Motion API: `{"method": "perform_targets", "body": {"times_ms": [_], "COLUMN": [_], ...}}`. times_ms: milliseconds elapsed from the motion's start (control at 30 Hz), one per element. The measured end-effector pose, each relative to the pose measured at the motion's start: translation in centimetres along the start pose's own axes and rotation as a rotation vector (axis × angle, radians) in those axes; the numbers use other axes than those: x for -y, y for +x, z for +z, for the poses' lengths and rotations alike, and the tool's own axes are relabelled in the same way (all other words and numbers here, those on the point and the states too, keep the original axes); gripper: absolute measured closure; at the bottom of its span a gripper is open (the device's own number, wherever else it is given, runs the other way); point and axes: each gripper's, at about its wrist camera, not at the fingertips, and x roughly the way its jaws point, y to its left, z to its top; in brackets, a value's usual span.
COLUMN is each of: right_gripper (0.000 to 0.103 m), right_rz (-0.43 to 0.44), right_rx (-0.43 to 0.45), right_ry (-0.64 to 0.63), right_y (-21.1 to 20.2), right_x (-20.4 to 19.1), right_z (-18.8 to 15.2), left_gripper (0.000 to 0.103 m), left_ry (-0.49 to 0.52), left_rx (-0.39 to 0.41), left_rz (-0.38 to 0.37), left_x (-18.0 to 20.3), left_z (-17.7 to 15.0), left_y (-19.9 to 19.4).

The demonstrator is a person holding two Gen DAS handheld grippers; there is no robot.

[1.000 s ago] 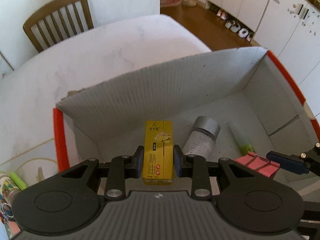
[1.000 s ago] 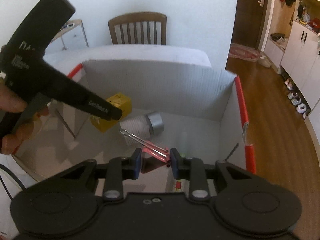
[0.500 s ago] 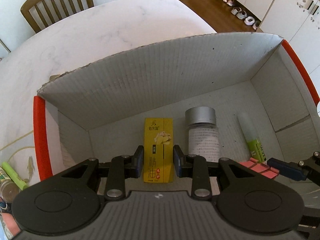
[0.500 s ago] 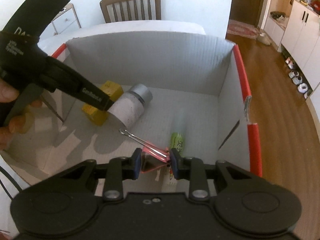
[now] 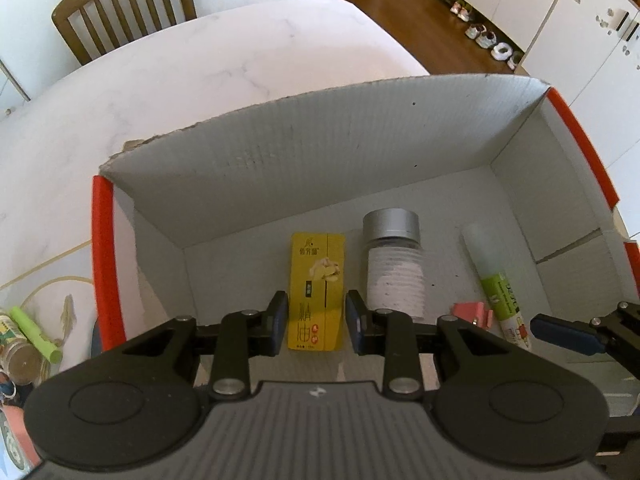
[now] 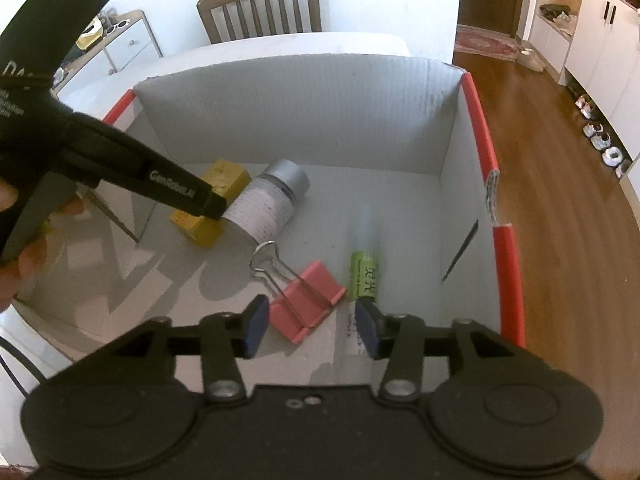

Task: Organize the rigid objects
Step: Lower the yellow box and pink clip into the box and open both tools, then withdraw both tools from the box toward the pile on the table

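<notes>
White marble table (image 5: 168, 92) carries an open white cardboard box (image 5: 320, 152) with red edge trim; wooden chair (image 5: 124, 4) behind it. Inside the box, on its floor: yellow carton (image 5: 316, 280), silver-capped jar (image 5: 394, 264) lying on its side just right of it, green-labelled glue tube (image 5: 494, 280) further right, pink binder clip (image 6: 306, 300) near the tube. Step in hand, as I read it: dropping items into the box, both hands at once. Left claw (image 5: 316, 322) is narrow and straddles the yellow carton's near end, pads against its sides, so it looks gripped, and the carton appears to be down on or just above the box floor. Right claw (image 6: 310, 324) is opening, jaws clearly apart, and the clip lies between them on the box floor, no pad pressing on it, wire handles pointing towards the jar. Next move calls for: right claw lifts clear without snagging the clip's wire loops, left claw opens to let the carton go, then out to the leftover things on the table at the box's left side, e.g. a green marker (image 5: 34, 334). Versus a second ago: the clip was pinched in the right claw and held up, now it is released and lying flat; the left view has tipped deeper into the box, the carton lower against the floor, left grip unchanged.
</notes>
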Motion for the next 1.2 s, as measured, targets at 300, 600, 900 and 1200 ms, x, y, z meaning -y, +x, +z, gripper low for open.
{"method": "perform_targets", "body": {"times_ms": [300,600,900,1200], "right_gripper": [0.039,0.031,0.028,0.02], "right_rz": [0.016,0.017,-0.011,-0.035], "right_rx": [0.053,0.114,0.202,0.283], "right_ry": [0.009,0.023,0.027,0.032], "right_y": [-2.1,-4.7,-7.3,-9.4], "right_x": [-0.6,-1.3,-3.2,-6.4], "right_z": [-0.1,-0.3,-0.9,-1.8], "left_gripper": [0.073,0.073,0.073,0.073], "left_ry": [-0.003,0.007,0.014,0.045], "left_rx": [0.065,0.16,0.247,0.331], "left_rz": [-0.03,-0.06,-0.094,-0.128], "left_x": [0.1,0.0,-1.7,-3.4], "left_z": [-1.1,-3.0,-5.9,-8.8], "left_y": [-2.6,-6.9,-10.7,-14.4]}}
